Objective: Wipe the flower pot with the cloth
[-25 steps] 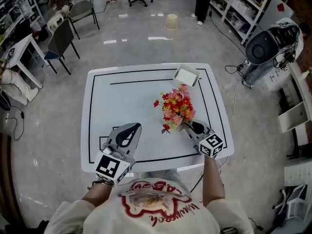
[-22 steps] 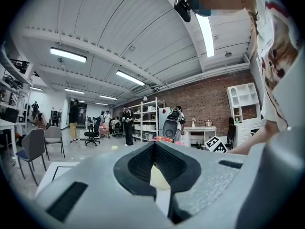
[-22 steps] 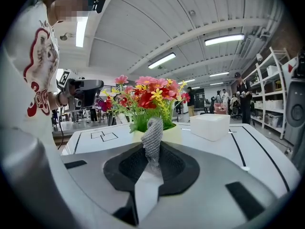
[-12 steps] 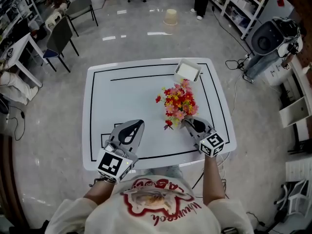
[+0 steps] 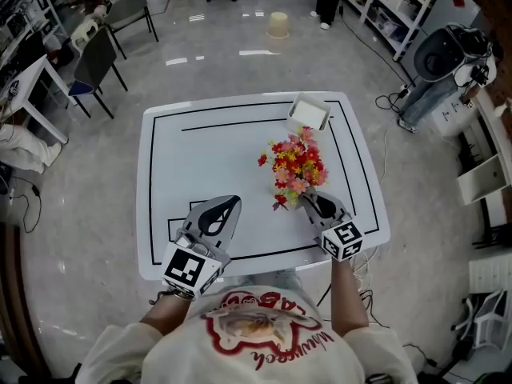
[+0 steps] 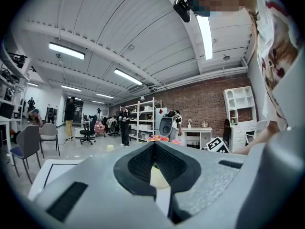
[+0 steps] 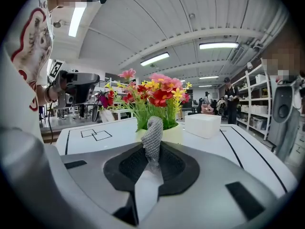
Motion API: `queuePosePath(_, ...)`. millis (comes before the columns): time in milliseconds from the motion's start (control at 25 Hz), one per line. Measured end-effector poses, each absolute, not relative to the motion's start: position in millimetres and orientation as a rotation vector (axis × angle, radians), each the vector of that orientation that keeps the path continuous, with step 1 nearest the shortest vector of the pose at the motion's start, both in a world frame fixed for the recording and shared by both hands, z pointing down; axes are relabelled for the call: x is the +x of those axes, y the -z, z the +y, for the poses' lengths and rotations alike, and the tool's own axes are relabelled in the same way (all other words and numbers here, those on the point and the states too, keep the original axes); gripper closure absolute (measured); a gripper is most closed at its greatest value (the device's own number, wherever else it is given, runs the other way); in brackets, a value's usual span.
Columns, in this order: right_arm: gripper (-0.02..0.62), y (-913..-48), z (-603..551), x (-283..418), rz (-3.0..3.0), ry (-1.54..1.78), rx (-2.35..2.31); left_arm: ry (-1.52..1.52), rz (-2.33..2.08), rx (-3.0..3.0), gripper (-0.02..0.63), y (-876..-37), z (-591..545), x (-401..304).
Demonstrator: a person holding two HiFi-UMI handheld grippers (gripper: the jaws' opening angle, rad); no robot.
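Note:
A cream flower pot (image 7: pixel 173 133) with red, pink and yellow flowers (image 5: pixel 294 166) stands on the right half of the white table (image 5: pixel 208 154). From above the blooms mostly hide the pot. My right gripper (image 5: pixel 309 199) is just in front of the pot, shut on a grey knitted cloth (image 7: pixel 153 136). The cloth stands up out of the jaws against the pot's near side; I cannot tell whether it touches. My left gripper (image 5: pixel 227 202) hovers over the table's front left, shut and empty. Its own view shows the pot (image 6: pixel 159 176) past the jaws.
A white box (image 5: pixel 308 112) sits at the table's far right corner, behind the flowers. Black lines and two small squares (image 7: pixel 96 135) mark the tabletop. Chairs, shelves and people stand around the room beyond the table.
The right gripper with the cloth has turned slightly beside the pot. The left gripper has kept still.

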State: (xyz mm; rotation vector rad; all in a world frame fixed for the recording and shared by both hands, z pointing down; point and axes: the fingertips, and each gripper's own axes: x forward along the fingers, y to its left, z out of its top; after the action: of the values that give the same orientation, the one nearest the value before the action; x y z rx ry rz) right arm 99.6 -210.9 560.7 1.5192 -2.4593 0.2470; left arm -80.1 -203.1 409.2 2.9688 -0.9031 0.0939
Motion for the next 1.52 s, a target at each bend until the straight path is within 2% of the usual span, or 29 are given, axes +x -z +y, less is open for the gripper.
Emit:
queuePosePath(800,0.543,-559,-209,74,-2.397,-0.370,1.679,-0.091,-0.871,2.961,0.603,-417,-205,-84)
queuePosePath(1120,0.543,-554,-211,49,-2.440,-0.358,1.616,-0.088,-0.869,2.963,0.603,-415,-207,-82)
queuePosePath(1520,0.543,-558,-199,51,-2.450,-0.394,1.591,-0.126,-0.870,2.953,0.604,-421,-215,-84)
